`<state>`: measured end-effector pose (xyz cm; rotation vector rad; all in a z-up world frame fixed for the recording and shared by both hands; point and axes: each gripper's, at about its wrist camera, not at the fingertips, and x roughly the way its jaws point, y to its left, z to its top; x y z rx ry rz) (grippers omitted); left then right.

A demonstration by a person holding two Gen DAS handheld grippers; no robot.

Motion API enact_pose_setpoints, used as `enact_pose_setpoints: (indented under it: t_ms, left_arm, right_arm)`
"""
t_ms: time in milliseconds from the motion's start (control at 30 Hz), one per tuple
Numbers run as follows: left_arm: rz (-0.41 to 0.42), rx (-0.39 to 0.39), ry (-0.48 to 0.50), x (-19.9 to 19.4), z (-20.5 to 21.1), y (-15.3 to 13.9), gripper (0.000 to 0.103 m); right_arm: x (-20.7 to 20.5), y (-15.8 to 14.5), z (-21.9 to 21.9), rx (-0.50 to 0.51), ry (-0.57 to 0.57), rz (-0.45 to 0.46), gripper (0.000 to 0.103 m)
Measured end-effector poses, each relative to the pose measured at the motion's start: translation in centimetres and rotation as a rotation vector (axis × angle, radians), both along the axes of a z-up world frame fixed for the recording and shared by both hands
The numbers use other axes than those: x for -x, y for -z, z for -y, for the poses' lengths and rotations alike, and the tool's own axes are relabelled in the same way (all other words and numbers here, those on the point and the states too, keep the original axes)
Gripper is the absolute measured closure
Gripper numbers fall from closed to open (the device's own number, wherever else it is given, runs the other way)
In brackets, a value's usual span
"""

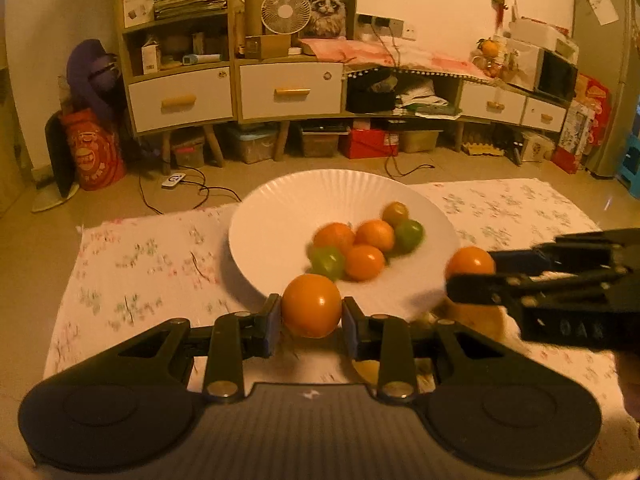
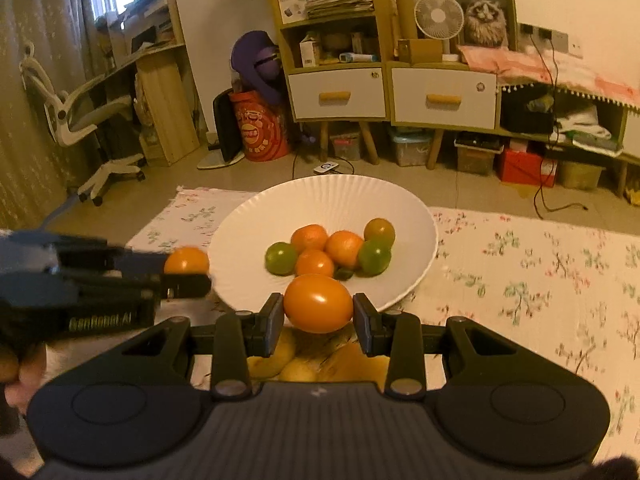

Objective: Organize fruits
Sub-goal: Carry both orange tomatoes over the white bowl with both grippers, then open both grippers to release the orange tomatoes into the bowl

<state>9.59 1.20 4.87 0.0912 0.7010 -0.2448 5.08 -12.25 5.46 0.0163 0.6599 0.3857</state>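
fruits [image 2: 328,250] in plate [image 2: 340,196] — plate on cloth [image 2: 520,272]

A round orange fruit [image 1: 311,311] is sitting clamped between the pads of the left gripper [image 1: 311,320]. A wider, egg-shaped orange fruit [image 2: 318,303] is sitting pinched the same way in the right gripper [image 2: 319,312]. Just beyond both grippers, a white ribbed plate [image 2: 256,220] is lying on a flowered cloth [image 2: 540,272], holding a touching cluster of orange fruits [image 2: 314,263] and green fruits [image 2: 281,257].
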Motion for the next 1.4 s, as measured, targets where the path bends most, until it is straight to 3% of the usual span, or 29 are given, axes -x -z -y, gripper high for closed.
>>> enact_pose_setpoints:
  t_ms: [467, 1167, 1400]
  left_arm:
    - [0.007, -0.039, 0.008, -7.6, 0.6, 1.2, 0.076]
    - [-0.026, -0.033, 0.006, -8.6, 1.3, 2.2, 0.074]
    - [-0.012, -0.039, -0.002, -8.3, 1.4, 1.9, 0.063]
  right_arm:
    - [-2.7, 1.2, -1.1, 0.072, -0.052, 0.041, 0.069]
    - [-3.5, 1.9, -1.3, 0.129, -0.030, 0.039, 0.069]
    - [-3.1, 1.5, -1.5, 0.143, -0.031, 0.056, 0.067]
